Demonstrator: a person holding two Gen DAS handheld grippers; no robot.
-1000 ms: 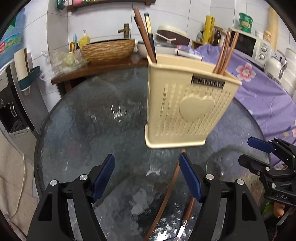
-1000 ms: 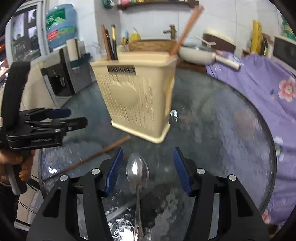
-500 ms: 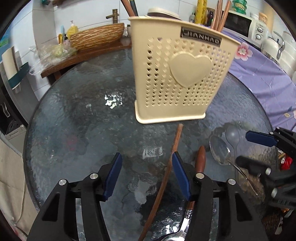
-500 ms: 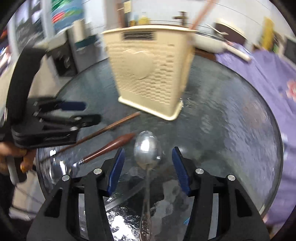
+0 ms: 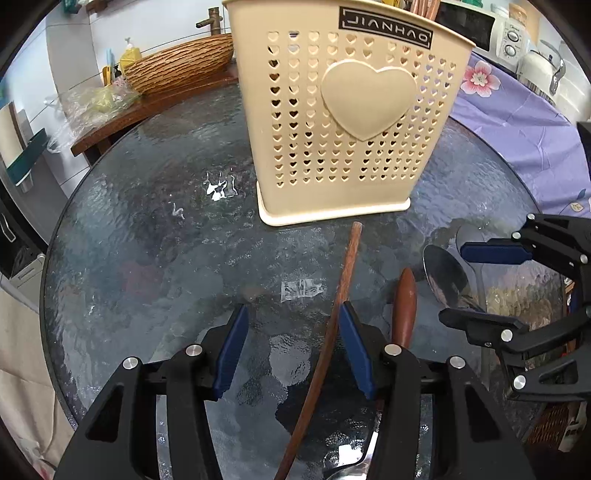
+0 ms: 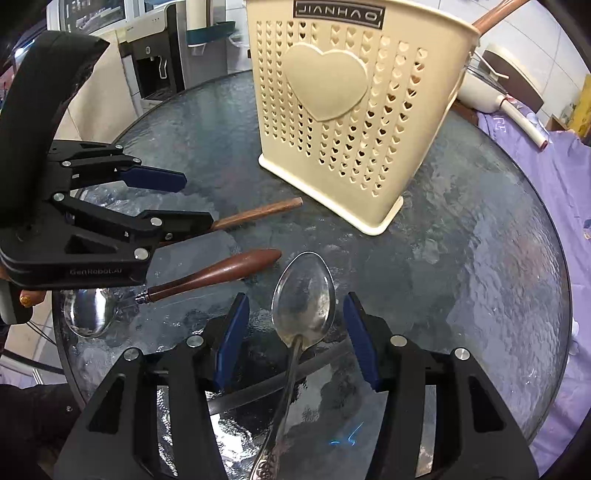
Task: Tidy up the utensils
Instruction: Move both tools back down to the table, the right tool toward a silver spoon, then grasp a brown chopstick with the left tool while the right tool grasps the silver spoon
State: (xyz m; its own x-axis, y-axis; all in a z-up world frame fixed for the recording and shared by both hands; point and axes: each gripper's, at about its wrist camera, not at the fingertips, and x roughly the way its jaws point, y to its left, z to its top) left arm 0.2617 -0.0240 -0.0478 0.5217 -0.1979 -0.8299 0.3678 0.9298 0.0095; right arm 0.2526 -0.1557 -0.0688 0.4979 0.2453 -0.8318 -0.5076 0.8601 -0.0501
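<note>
A cream perforated utensil holder (image 5: 343, 122) with a heart on its side stands on the round glass table (image 5: 147, 258); it also shows in the right wrist view (image 6: 351, 110). My left gripper (image 5: 291, 347) is open low over the table, with a brown chopstick (image 5: 332, 325) lying between its fingers near the right one. A wooden-handled spoon (image 6: 207, 277) lies beside the chopstick (image 6: 258, 214). My right gripper (image 6: 291, 343) is open around the neck of a metal spoon (image 6: 304, 299) lying on the glass. Chopsticks (image 6: 495, 13) stand in the holder.
A purple flowered cloth (image 5: 517, 122) covers the surface to the right, with a microwave (image 5: 480, 26) behind. A woven basin (image 5: 177, 70) sits on a wooden shelf behind the table. A water dispenser (image 6: 151, 62) stands left of the table in the right wrist view.
Both grippers have come down and forward toward the table. The chopstick now lies between my left fingers, and the metal spoon's bowl lies between my right fingers.
</note>
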